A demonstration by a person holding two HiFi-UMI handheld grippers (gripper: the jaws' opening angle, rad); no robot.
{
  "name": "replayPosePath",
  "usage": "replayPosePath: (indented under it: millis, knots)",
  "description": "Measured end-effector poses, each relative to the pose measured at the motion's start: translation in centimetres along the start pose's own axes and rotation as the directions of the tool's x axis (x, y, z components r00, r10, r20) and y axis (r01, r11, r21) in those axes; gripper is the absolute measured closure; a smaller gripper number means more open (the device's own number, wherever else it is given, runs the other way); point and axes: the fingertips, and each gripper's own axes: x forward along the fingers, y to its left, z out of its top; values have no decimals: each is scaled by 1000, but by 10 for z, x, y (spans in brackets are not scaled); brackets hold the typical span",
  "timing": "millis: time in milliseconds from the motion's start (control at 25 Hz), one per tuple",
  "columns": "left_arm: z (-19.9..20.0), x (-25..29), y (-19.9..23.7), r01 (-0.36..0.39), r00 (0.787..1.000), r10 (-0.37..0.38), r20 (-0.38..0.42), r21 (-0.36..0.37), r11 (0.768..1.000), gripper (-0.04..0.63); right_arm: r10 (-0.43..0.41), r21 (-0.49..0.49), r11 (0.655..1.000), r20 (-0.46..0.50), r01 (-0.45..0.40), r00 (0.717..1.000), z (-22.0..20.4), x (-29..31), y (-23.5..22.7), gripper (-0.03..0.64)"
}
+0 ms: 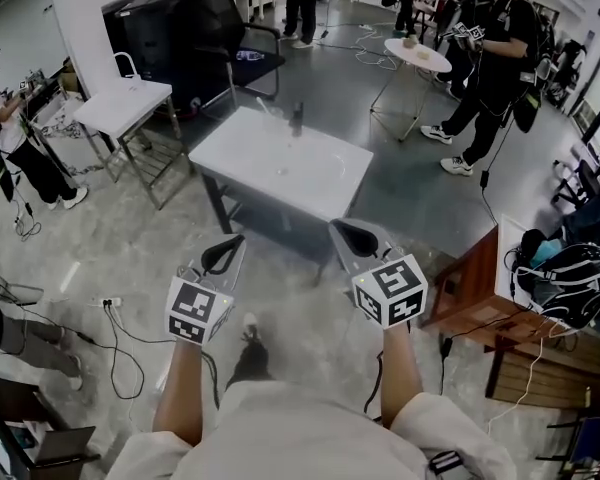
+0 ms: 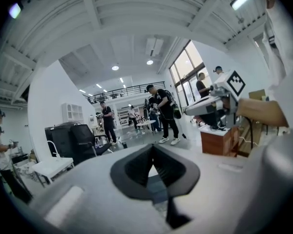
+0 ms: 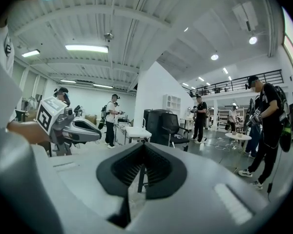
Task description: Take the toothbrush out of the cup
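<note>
A small dark cup (image 1: pixel 296 121) stands near the far edge of the white table (image 1: pixel 280 163). A thin stick rising from it looks like the toothbrush, but it is too small to be sure. Both grippers hang in the air well short of the table, over the floor. My left gripper (image 1: pixel 238 240) is shut and holds nothing. My right gripper (image 1: pixel 337 227) is also shut and empty. In the left gripper view the jaws (image 2: pixel 153 149) meet at their tips, with a small dark shape (image 2: pixel 124 145), perhaps the cup, beyond them. In the right gripper view the fingertips (image 3: pixel 144 146) touch.
A second white table (image 1: pixel 125 106) and a black chair (image 1: pixel 225 38) stand at the back left. A round white table (image 1: pixel 417 54) is at the back right with people around it. A wooden desk (image 1: pixel 480 288) with a backpack (image 1: pixel 570 278) is close on my right. Cables lie on the floor at left.
</note>
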Motion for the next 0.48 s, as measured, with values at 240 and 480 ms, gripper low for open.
replayPosePath:
  millis: [240, 480]
  knots:
    - [-16, 39, 58, -7, 1000, 7, 8, -18, 1000, 594, -12, -22, 1000, -12, 11, 1000, -4, 64, -20, 612]
    - [-29, 80, 136, -14, 1000, 14, 2, -23, 1000, 594, 27, 19, 999, -34, -26, 999, 3, 150, -41, 612]
